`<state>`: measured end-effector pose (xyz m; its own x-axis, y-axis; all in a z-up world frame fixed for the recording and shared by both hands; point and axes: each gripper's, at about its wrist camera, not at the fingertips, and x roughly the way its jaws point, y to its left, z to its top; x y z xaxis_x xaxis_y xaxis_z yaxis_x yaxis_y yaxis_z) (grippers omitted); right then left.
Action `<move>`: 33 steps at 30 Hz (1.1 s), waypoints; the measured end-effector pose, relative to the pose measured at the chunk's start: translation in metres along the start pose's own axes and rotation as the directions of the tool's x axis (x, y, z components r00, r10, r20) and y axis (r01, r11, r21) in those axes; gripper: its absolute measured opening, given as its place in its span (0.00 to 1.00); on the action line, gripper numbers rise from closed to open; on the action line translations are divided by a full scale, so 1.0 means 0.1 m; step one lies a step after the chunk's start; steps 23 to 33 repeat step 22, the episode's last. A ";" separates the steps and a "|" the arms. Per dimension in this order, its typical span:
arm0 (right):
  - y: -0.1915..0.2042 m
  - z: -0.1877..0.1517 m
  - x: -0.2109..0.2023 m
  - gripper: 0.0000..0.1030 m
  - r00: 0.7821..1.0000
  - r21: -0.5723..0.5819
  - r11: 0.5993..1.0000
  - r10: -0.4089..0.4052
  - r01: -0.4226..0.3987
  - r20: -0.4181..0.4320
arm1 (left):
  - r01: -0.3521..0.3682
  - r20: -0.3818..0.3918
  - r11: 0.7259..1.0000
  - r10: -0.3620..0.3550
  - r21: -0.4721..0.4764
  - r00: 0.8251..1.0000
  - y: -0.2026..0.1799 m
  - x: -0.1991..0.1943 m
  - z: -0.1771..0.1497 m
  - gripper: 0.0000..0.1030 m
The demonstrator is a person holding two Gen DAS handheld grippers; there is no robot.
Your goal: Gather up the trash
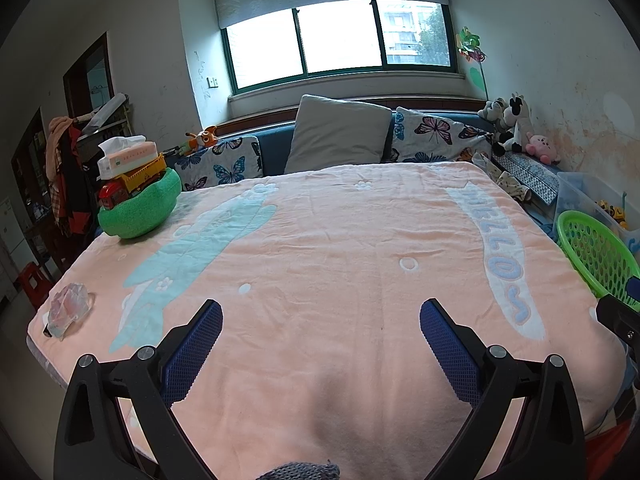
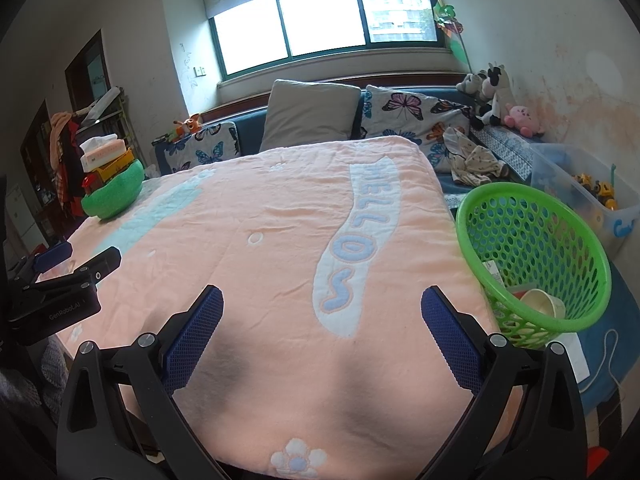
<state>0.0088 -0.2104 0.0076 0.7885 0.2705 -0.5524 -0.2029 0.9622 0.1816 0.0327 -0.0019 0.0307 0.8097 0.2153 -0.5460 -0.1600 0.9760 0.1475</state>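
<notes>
A crumpled clear plastic wrapper (image 1: 68, 310) lies on the pink blanket (image 1: 320, 240) near its front left corner. My left gripper (image 1: 320, 316) is open and empty over the blanket's near edge, right of the wrapper. My right gripper (image 2: 322, 304) is open and empty over the blanket (image 2: 260, 208). A green perforated basket (image 2: 536, 256) stands tilted at the bed's right side, holding a paper cup (image 2: 542, 304) and some scraps; it also shows in the left wrist view (image 1: 596, 256). The left gripper's body (image 2: 60, 288) shows at the left of the right wrist view.
A green plush bowl (image 1: 140, 208) with a toy truck and a tissue box sits at the blanket's far left. Pillows (image 1: 336, 136) line the headboard. Plush toys (image 1: 516, 128), loose clothes (image 2: 476, 160) and a clear bin of toys (image 2: 584, 196) stand along the right wall.
</notes>
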 end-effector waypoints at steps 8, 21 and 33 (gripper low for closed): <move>-0.01 0.00 0.00 0.96 1.000 0.002 1.000 0.000 0.000 0.000 | -0.004 0.003 1.000 0.004 -0.002 1.000 0.02 0.00 -0.01 0.93; -0.01 -0.01 0.00 0.96 1.000 0.006 1.000 0.004 -0.004 0.001 | 0.001 0.000 1.000 -0.001 0.007 1.000 0.00 0.02 -0.02 0.93; -0.01 -0.02 0.00 0.96 1.000 0.007 1.000 0.005 -0.005 0.001 | 0.002 0.000 1.000 -0.002 0.008 1.000 -0.01 0.03 -0.02 0.93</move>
